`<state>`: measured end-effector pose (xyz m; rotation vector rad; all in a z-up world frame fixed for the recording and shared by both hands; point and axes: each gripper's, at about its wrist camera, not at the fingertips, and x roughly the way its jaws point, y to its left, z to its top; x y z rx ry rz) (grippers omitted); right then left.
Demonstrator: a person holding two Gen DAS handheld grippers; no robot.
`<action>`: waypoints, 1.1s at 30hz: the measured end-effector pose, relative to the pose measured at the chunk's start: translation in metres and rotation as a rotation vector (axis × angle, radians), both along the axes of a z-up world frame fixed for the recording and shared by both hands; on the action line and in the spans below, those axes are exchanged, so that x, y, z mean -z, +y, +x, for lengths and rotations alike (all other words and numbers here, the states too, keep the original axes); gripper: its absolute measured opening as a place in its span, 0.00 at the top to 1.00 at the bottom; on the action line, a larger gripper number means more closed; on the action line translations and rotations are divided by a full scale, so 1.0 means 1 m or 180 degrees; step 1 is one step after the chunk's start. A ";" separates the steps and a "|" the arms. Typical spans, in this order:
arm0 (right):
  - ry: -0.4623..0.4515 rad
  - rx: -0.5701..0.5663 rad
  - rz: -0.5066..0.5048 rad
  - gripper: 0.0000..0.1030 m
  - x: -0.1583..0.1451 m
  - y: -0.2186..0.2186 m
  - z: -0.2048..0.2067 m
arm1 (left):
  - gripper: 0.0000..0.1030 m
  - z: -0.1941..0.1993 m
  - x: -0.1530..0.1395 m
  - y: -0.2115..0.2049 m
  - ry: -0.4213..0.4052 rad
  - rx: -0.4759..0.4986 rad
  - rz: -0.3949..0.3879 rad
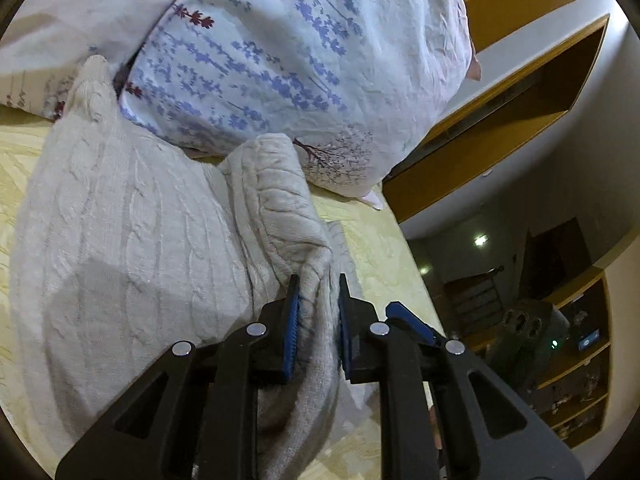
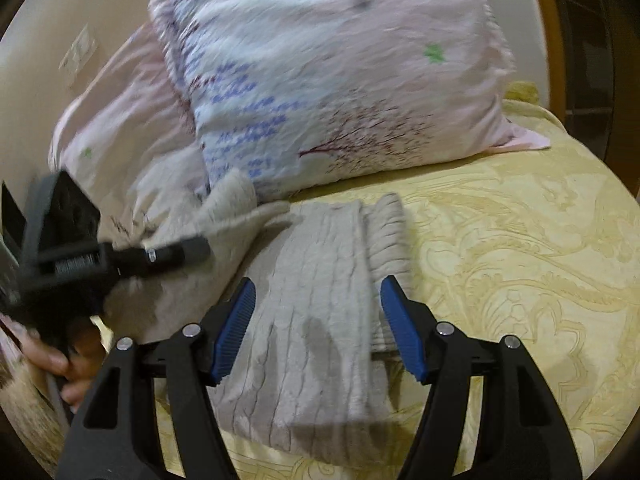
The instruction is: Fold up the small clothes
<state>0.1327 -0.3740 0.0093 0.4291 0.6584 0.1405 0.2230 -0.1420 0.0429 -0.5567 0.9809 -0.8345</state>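
Behind sweater (image 1: pixel 132 220), floral pillow (image 1: pixel 296 60).

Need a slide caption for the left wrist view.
Left tool clamps a fold of cream knit sweater beside a floral pillow.

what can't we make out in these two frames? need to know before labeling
- Garment type: the cream knit is bunched, so its neckline and overall shape are hidden in both views.
- Grip depth: in the left wrist view the left hand-held gripper is clamped on a knit fold whose held end runs behind the black frame.
- Right wrist view: motion blur smears the pillow print.
- Open right hand-held gripper: contact with the knit unclear.
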 end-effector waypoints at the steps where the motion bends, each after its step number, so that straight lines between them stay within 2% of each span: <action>1: -0.0010 0.0001 0.0092 0.37 -0.001 -0.003 -0.001 | 0.84 0.002 0.002 0.000 0.0029 -0.0010 -0.0048; 3: -0.0015 -0.0086 0.0432 0.37 -0.003 -0.010 0.005 | 0.84 0.003 0.005 -0.002 0.0094 -0.0015 -0.0109; 5: 0.0075 -0.0300 0.0829 0.37 -0.002 -0.010 0.017 | 0.79 0.003 0.008 -0.001 0.0168 0.0010 -0.0229; 6: 0.0172 -0.0392 0.0999 0.37 0.000 -0.010 0.024 | 0.71 0.002 0.008 0.002 0.0195 0.0038 -0.0313; 7: 0.0259 -0.0471 0.1128 0.37 0.002 -0.008 0.030 | 0.54 0.000 0.005 0.008 0.0219 0.0085 -0.0421; 9: 0.0501 -0.0635 0.1291 0.37 0.007 0.000 0.044 | 0.37 -0.006 -0.004 0.016 0.0194 0.0136 -0.0580; 10: 0.0636 -0.0657 0.1310 0.37 0.011 0.005 0.050 | 0.29 -0.011 -0.012 0.024 0.0123 0.0115 -0.0582; 12: 0.0819 -0.0732 0.1343 0.37 0.016 0.012 0.057 | 0.19 -0.021 -0.025 0.042 -0.0096 0.0032 -0.0432; 14: 0.0940 -0.0789 0.1406 0.37 0.022 0.017 0.062 | 0.18 -0.026 -0.032 0.056 -0.0288 -0.0097 -0.0250; 18: 0.1085 -0.0705 0.1346 0.40 0.028 0.022 0.068 | 0.18 -0.031 -0.031 0.073 -0.0526 -0.0416 0.0435; 21: 0.1043 -0.0691 0.1267 0.49 0.025 0.028 0.074 | 0.18 -0.023 -0.020 0.077 -0.0503 -0.0512 0.0661; 22: 0.1051 -0.0707 0.1247 0.55 0.027 0.032 0.077 | 0.18 -0.020 -0.014 0.075 -0.0462 -0.0538 0.0736; 25: 0.1071 -0.0681 0.1192 0.61 0.031 0.036 0.082 | 0.18 -0.016 -0.003 0.077 -0.0396 -0.0608 0.0895; 28: 0.1039 -0.0667 0.1137 0.80 0.035 0.040 0.087 | 0.18 -0.016 0.003 0.075 -0.0361 -0.0615 0.1039; 33: 0.0655 -0.0609 0.0822 0.84 0.015 0.040 0.077 | 0.15 -0.014 0.004 0.076 -0.0296 -0.0604 0.1023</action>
